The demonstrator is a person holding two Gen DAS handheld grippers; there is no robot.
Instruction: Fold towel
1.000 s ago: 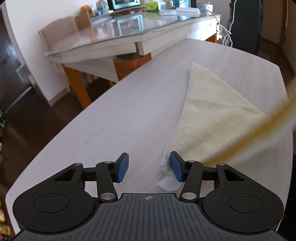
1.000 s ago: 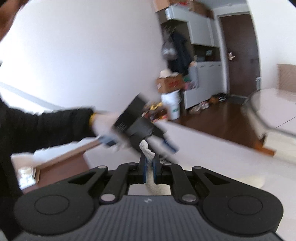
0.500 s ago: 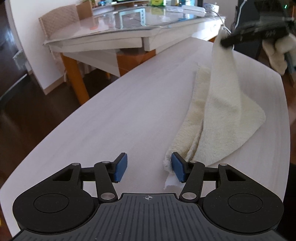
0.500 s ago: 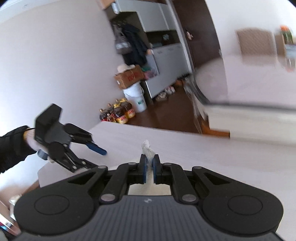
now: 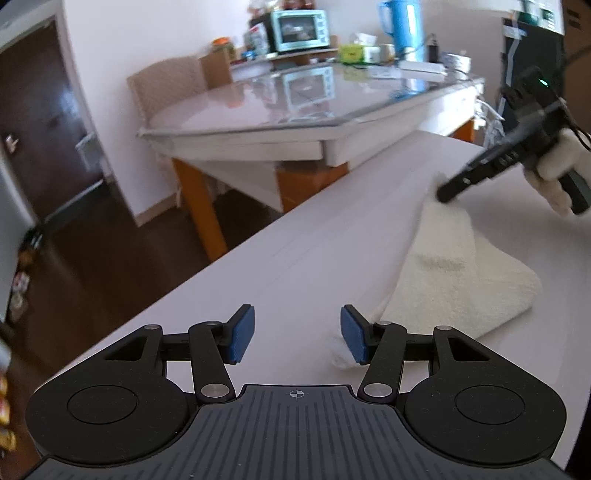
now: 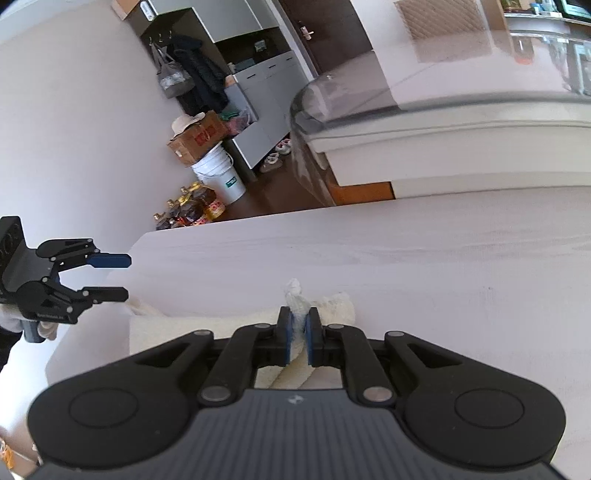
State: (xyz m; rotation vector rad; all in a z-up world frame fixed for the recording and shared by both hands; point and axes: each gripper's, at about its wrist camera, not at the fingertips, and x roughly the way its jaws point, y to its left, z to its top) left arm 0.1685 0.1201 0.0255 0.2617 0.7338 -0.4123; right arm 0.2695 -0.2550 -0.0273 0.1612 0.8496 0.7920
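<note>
A pale wooden table (image 5: 303, 258) carries the cream towel (image 5: 454, 280), folded into a long band whose long axis runs from beside the left gripper (image 5: 297, 338) away toward the right gripper (image 6: 298, 338). The left gripper's jaws stand wide apart, holding nothing. The right gripper pinches the towel's far corner just above the tabletop.

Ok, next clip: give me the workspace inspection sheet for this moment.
Surface: pale wooden table, bare apart from the towel.
Job's things: cream towel lying on the table, one layer folded over.
Clutter: nothing seen on the table.
Grippers: left gripper open, beside the towel's near corner; right gripper shut on the far corner.
Cables: white cables hanging off the glass table.
Surroundings: toaster oven, blue kettle, bucket, bottles.
</note>
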